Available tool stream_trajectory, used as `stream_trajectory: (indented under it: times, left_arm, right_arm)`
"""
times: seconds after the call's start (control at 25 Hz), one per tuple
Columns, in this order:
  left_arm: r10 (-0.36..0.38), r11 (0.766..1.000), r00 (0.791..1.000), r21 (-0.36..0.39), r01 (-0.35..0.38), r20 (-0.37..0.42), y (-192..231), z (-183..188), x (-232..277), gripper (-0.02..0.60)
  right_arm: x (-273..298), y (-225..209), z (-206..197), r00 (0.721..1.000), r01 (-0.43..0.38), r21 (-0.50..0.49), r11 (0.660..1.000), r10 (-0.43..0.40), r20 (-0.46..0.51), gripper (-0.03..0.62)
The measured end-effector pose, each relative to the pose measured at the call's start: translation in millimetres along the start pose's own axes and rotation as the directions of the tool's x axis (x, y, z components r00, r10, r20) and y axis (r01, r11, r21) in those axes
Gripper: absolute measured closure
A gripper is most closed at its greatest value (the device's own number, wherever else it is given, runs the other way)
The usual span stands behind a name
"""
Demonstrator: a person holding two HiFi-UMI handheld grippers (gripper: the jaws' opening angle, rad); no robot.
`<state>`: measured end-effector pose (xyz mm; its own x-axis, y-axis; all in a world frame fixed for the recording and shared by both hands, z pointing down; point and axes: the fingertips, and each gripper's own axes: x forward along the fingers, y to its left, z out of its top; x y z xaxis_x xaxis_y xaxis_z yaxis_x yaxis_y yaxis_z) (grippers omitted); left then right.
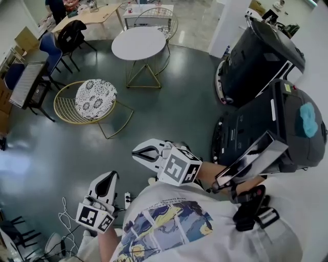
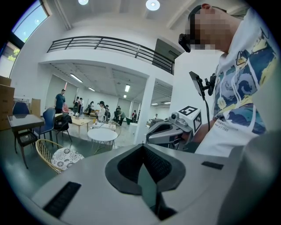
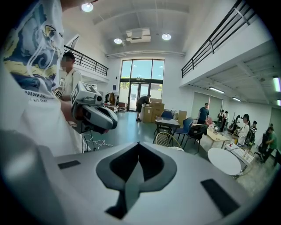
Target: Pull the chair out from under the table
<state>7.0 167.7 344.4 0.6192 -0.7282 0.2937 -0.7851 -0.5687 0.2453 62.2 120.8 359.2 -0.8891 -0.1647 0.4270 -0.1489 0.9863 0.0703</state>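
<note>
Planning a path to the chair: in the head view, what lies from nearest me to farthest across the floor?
Left gripper → right gripper → cushioned chair → round table → wooden table.

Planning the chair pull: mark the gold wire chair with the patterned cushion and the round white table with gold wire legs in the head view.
gold wire chair with patterned cushion [image 1: 96, 99], head view, middle of the cushion.
round white table with gold wire legs [image 1: 138, 43], head view, centre of the tabletop.
</note>
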Motion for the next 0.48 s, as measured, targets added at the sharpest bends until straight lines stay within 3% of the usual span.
stream_trajectory:
  times: [0.48]
  left_arm:
    - [0.007, 1.000, 1.000, -0.014, -0.007, -0.006, 21, -1, 8, 0.572]
  right_arm:
    - [12, -12, -1, 1.000, -0.005, 0.000, 1.000, 0.005, -0.015, 0.583]
